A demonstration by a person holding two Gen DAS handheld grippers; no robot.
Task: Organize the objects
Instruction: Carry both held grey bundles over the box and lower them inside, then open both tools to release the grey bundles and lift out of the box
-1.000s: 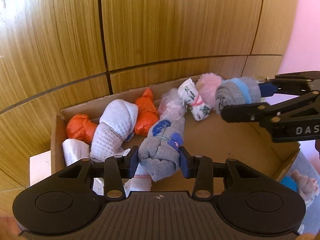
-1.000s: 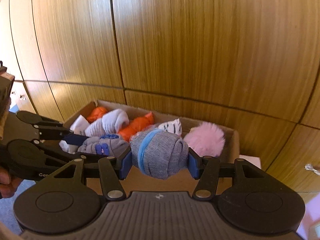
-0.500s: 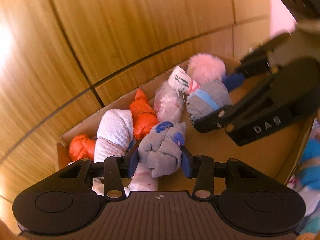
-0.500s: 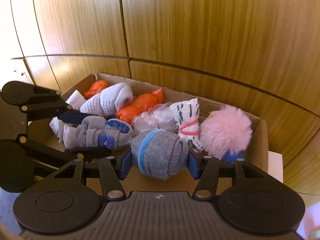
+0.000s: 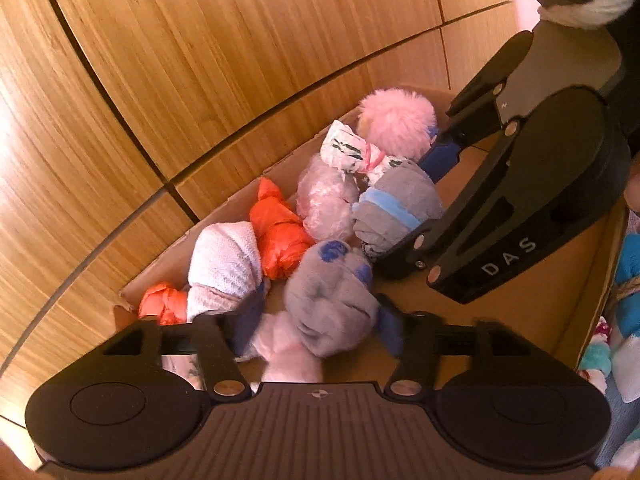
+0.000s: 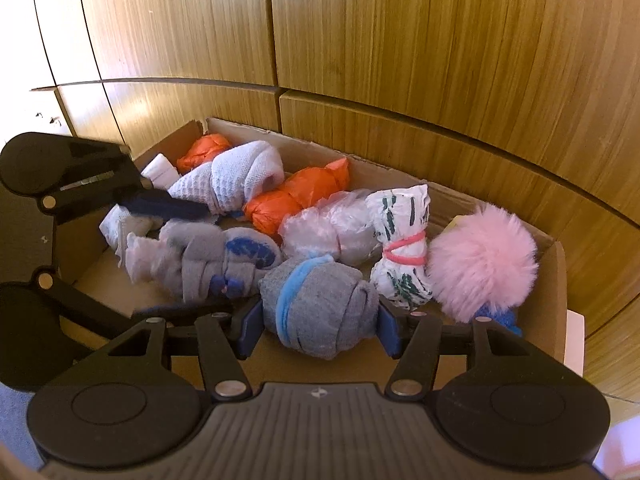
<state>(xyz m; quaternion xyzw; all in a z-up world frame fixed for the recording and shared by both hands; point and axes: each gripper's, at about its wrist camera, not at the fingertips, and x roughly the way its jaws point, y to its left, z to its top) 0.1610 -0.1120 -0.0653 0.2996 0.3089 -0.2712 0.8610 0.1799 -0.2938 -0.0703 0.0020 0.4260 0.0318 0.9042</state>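
A cardboard box (image 6: 556, 280) against the wooden wall holds several bundled items. My left gripper (image 5: 316, 326) has its jaws spread apart around a grey sock bundle with blue patches (image 5: 332, 300), which lies in the box; the fingers are motion-blurred. The same bundle shows in the right wrist view (image 6: 208, 260). My right gripper (image 6: 318, 328) is shut on a grey sock ball with a light blue band (image 6: 320, 308), low in the box beside a white patterned bundle (image 6: 402, 240). That ball and gripper also show in the left wrist view (image 5: 396, 208).
In the box lie a pink fluffy ball (image 6: 484, 260), a clear plastic bundle (image 6: 328, 228), two orange bundles (image 6: 296, 196), a white knit roll (image 6: 236, 176). More colourful bundles (image 5: 624, 280) lie outside the box at the right. Wood panels (image 6: 360, 40) stand behind.
My left gripper's jaws have opened, letting the grey blue-patched bundle rest in the box. My right gripper has lowered its banded sock ball deeper into the box.
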